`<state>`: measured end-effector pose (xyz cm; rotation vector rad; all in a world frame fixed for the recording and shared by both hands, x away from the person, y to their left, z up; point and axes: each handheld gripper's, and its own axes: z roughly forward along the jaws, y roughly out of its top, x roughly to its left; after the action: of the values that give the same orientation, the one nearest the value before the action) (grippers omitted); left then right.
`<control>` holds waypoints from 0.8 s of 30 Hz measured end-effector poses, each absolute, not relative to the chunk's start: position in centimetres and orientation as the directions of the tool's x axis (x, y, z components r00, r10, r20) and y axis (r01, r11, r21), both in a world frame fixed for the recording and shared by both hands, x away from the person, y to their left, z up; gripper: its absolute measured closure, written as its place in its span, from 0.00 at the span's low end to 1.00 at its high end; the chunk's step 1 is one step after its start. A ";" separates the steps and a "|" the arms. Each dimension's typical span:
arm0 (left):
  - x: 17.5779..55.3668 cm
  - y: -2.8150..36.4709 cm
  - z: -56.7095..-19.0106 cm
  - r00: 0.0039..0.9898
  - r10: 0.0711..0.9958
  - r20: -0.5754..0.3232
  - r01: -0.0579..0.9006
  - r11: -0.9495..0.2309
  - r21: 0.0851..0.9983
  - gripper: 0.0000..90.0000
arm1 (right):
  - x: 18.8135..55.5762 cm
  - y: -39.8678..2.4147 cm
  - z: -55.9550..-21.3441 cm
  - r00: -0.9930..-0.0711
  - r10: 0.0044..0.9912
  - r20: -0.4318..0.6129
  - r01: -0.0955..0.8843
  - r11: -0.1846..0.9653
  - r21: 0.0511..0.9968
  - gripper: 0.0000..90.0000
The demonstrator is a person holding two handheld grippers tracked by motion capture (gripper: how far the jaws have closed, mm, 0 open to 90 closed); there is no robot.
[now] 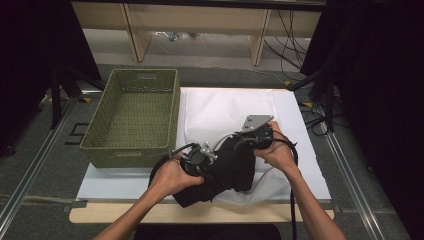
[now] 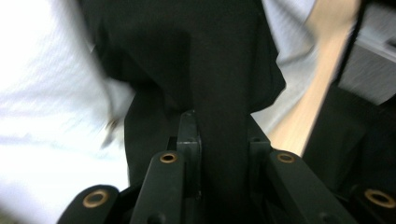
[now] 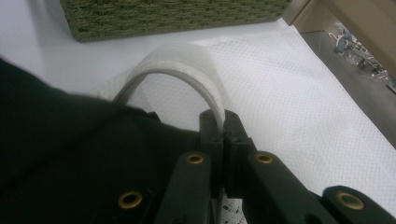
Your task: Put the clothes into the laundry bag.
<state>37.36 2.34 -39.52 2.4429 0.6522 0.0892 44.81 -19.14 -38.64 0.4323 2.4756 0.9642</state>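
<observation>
A black garment lies bunched at the table's front middle, partly on a white non-woven bag. My left gripper is at the garment's left side. In the left gripper view it is shut on a fold of the black cloth. My right gripper is at the garment's upper right. In the right gripper view it is shut on the bag's white handle, which arches up from the jaws over the black cloth. The bag's dotted fabric spreads beyond.
A green woven basket stands empty at the left of the white board, and its wall shows in the right gripper view. The table's wooden front edge runs below the hands. Cables and shelf legs stand on the floor behind.
</observation>
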 end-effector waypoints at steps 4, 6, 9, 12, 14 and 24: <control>38.2 0.9 -39.3 0.877 0.475 -0.076 0.427 -0.698 0.575 0.84 | 44.8 -19.3 -38.5 -0.851 0.437 -0.290 0.121 0.702 0.702 1.00; 39.0 0.8 -39.1 0.876 0.472 -0.096 0.434 -0.687 0.583 0.85 | 44.8 -19.5 -38.3 -0.852 0.441 -0.282 0.123 0.693 0.711 1.00; 40.3 0.5 -39.0 0.865 0.480 -0.150 0.463 -0.645 0.608 0.86 | 44.9 -19.8 -38.0 -0.852 0.449 -0.268 0.130 0.678 0.723 1.00; 40.7 0.1 -39.1 0.861 0.488 -0.141 0.465 -0.646 0.605 0.86 | 44.9 -20.0 -38.0 -0.848 0.459 -0.265 0.138 0.674 0.726 1.00; 41.1 -0.2 -39.4 0.856 0.497 -0.145 0.472 -0.634 0.613 0.86 | 44.9 -20.1 -38.0 -0.846 0.461 -0.267 0.139 0.675 0.725 1.00; 38.8 1.4 -39.9 0.880 0.469 -0.077 0.404 -0.653 0.640 0.30 | 44.9 -20.2 -38.0 -0.849 0.452 -0.275 0.128 0.680 0.722 1.00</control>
<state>38.80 1.43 -39.91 2.3634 0.6261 0.1246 44.86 -20.25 -38.01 0.4505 2.4577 1.0088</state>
